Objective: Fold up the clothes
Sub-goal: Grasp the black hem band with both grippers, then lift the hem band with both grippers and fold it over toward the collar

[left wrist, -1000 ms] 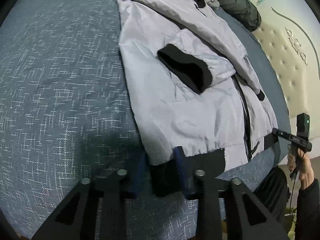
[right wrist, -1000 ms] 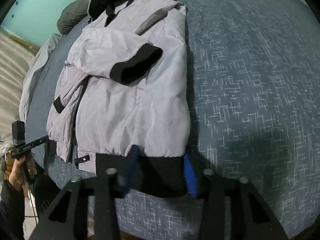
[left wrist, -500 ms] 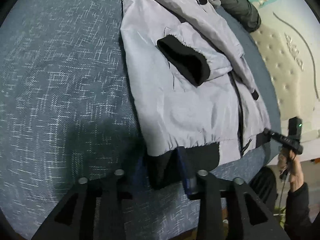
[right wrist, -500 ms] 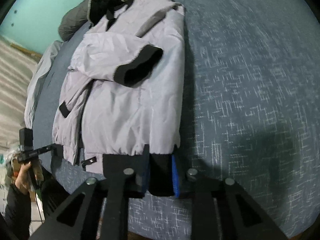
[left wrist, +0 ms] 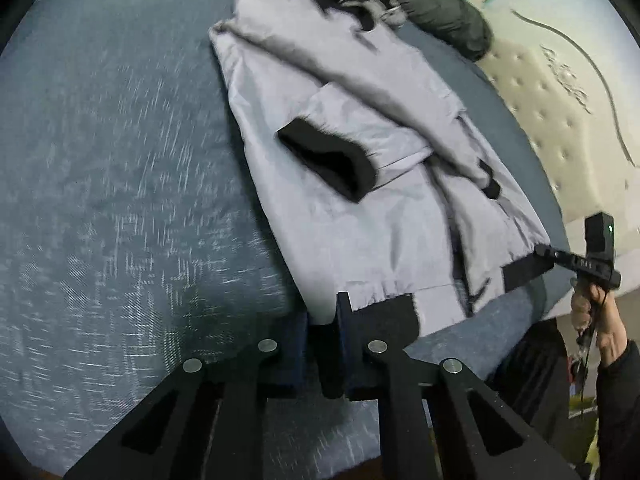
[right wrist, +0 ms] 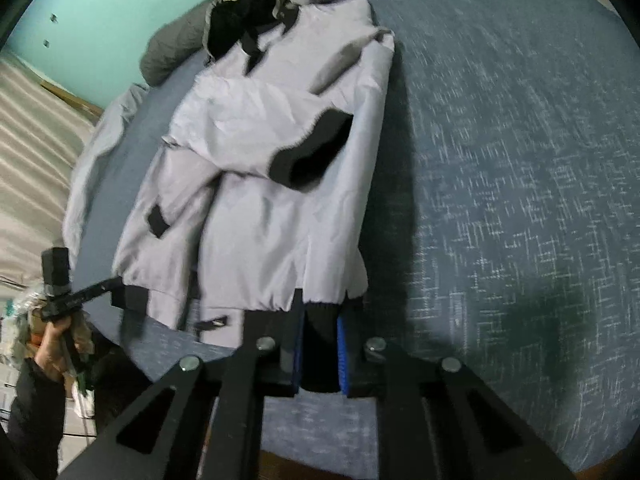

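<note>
The grey jacket (left wrist: pixel 360 208) lies flat on the blue bedspread (left wrist: pixel 120 160), its hood toward the far end, both sleeves folded across the chest so that one black cuff (left wrist: pixel 332 160) rests on top, and its black hem band (left wrist: pixel 384 312) lies at the near edge of the bed. My left gripper (left wrist: pixel 322 344) has its fingers nearly closed on one corner of this hem band, and my right gripper (right wrist: pixel 318 344) is pinched in the same way on the other corner, the black fabric showing between the blue pads (right wrist: pixel 342 356). I judge the step in hand is to carry the hem up toward the hood and fold the jacket in half. To do it well, I should raise both corners together and at the same height, keep the band stretched between the two grippers so the fold line stays straight, and move slowly enough that the crossed sleeves do not slide off the body. Compared with one second ago, both grippers were wide open around the hem and now they are closed on it; the hem seems a little lifted, and the blur tells me the movement has begun.
</note>
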Demonstrator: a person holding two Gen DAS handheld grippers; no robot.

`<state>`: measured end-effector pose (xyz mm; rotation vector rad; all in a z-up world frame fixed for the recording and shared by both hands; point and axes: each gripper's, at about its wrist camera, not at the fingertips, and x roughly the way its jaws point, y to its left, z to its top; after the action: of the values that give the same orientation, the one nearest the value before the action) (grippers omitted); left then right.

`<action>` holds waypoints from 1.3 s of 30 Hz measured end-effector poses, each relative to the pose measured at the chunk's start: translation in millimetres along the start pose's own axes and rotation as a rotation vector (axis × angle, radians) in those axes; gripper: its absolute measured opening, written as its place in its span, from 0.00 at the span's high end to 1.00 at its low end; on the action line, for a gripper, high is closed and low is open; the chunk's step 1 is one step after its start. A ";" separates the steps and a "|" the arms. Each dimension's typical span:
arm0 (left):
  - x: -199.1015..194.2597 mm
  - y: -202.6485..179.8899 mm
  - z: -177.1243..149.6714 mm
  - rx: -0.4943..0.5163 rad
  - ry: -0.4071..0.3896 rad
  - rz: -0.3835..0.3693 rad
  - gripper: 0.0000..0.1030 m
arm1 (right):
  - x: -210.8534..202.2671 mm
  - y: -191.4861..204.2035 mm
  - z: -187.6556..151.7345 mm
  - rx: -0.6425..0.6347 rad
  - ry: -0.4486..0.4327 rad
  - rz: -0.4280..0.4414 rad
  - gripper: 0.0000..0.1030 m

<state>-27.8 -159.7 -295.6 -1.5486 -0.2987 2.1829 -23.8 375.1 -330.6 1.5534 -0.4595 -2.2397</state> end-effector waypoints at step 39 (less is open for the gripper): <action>-130.6 -85.4 38.6 0.270 -0.128 0.009 0.88 | -142.5 121.4 0.9 -0.243 -0.155 0.197 0.91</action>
<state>-8.6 -143.4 -136.8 -1.2692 -0.0328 2.2271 35.4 337.1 -157.1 1.1677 -0.3503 -2.1785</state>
